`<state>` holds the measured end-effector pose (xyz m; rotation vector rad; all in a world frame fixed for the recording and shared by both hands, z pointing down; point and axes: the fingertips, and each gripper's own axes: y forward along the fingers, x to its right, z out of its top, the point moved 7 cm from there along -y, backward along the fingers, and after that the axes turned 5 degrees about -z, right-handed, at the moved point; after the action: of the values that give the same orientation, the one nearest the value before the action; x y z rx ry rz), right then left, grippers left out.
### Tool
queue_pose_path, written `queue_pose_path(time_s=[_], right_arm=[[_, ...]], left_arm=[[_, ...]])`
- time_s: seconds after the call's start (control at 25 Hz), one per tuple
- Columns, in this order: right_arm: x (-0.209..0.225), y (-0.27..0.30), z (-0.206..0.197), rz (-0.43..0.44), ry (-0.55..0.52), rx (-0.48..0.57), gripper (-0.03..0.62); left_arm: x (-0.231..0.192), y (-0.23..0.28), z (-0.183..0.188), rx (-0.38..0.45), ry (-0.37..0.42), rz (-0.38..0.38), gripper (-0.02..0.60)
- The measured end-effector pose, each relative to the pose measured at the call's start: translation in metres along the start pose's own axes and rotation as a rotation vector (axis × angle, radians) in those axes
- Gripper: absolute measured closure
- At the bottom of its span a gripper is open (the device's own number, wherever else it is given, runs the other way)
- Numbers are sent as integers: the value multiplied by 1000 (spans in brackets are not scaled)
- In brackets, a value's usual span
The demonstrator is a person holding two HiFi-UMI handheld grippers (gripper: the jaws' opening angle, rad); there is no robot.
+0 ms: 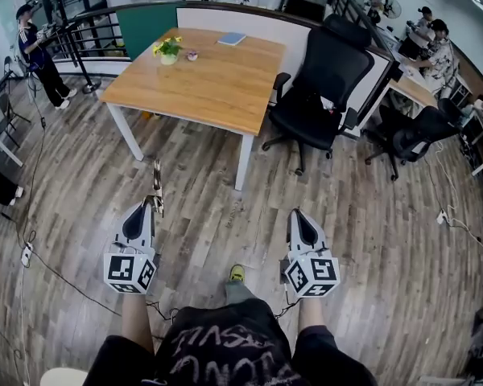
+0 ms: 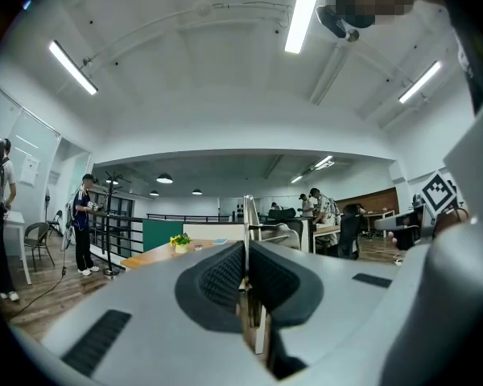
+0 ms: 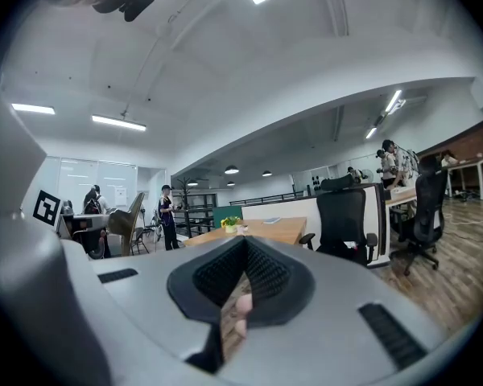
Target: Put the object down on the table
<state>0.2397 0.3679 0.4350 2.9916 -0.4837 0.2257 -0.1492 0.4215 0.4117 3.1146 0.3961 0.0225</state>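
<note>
My left gripper (image 1: 150, 205) is shut on a thin, flat tan object (image 1: 157, 185) that sticks up past its fingertips. In the left gripper view the object (image 2: 247, 219) stands as a narrow upright strip pinched between the dark ribbed pads (image 2: 217, 278). My right gripper (image 1: 297, 214) is shut with nothing in it; its view shows the pads (image 3: 266, 270) meeting at the tip. Both grippers hang over the wood floor, well short of the wooden table (image 1: 217, 87). From the right gripper view the held object (image 3: 131, 215) appears at the left.
On the table stand a small flower pot (image 1: 168, 51), a small pink item (image 1: 192, 55) and a blue book (image 1: 232, 38). A black office chair (image 1: 318, 87) sits at the table's right. Cables (image 1: 40, 256) run over the floor at left. People stand at the far left and back right.
</note>
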Motion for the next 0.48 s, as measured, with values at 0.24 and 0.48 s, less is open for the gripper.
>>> queue_pose_path(time_s=[0.24,0.48], right_arm=[[28,58,3,7,23,-31,589],[51,124,15,39,27,-25,589]], left_arm=[[-8,59,2,-19,-5,14,565],[-17,117,8,-5,-2,47,565]])
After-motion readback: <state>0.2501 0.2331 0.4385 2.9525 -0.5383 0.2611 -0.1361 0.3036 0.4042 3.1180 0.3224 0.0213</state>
